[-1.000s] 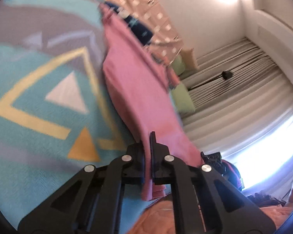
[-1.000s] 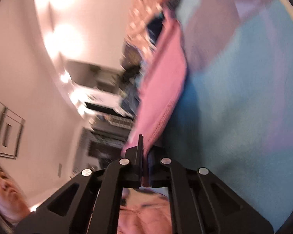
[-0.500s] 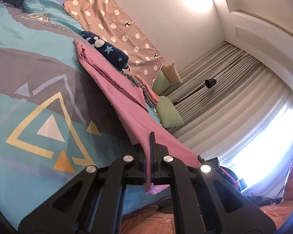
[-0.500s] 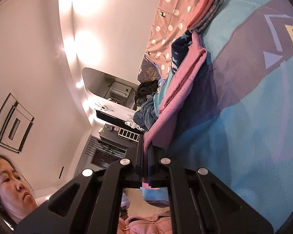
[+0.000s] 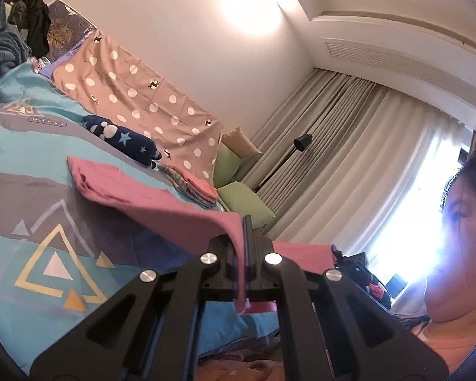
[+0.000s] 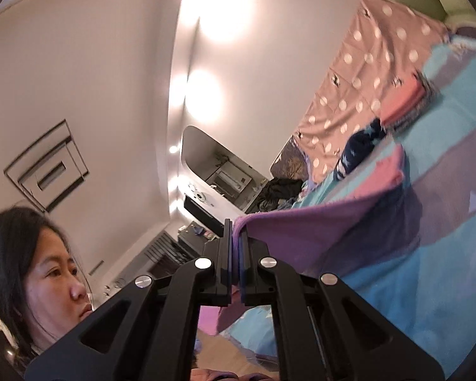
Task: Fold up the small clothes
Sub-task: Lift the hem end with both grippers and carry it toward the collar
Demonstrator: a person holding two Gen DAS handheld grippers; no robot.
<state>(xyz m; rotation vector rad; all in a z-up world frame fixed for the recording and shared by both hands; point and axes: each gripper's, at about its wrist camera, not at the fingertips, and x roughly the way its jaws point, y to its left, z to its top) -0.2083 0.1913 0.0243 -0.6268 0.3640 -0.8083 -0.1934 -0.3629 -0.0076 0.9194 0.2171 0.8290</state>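
**Pink cloth held up over the bed**

The pink cloth (image 5: 161, 209) hangs stretched between two grippers, its far end lying on the blue bedspread (image 5: 31, 146). The left gripper (image 5: 245, 238) is pressed together, pinching one corner. The right gripper (image 6: 235, 241) is likewise clamped on the other corner. Beyond the cloth lie a navy star bundle (image 5: 123, 139) and a folded stack (image 5: 196, 187).

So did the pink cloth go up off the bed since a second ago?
Yes. The near end of the pink cloth has risen above the blue bedspread; its far end still rests there.
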